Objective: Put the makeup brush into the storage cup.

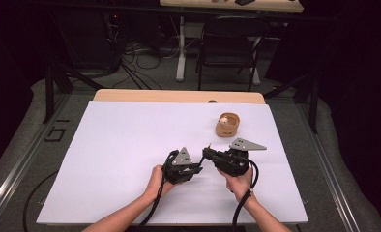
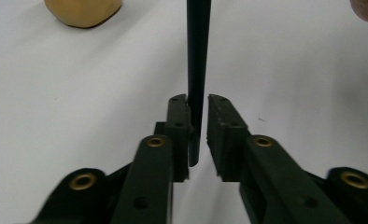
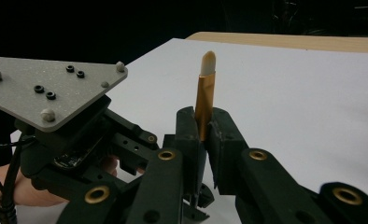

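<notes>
Right hand-held gripper (image 3: 205,126) clamped on the brush (image 3: 204,93) at its gold ferrule, tip up; left hand-held gripper (image 2: 198,119) slightly agape around the dark handle, touching one jaw only. Light, stiff, thin, probably slippery; best gripped at the ferrule. Cup (image 1: 227,124) beyond on the table (image 1: 121,145).

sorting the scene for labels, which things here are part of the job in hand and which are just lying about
In the job:
- brush, gold collar and pale tip, pinched in the right tongs
- its dark handle between the slightly parted left tongs
- small wooden cup just beyond, something pale inside

Lying about:
- folding chair past the table
- cables on the floor
</notes>
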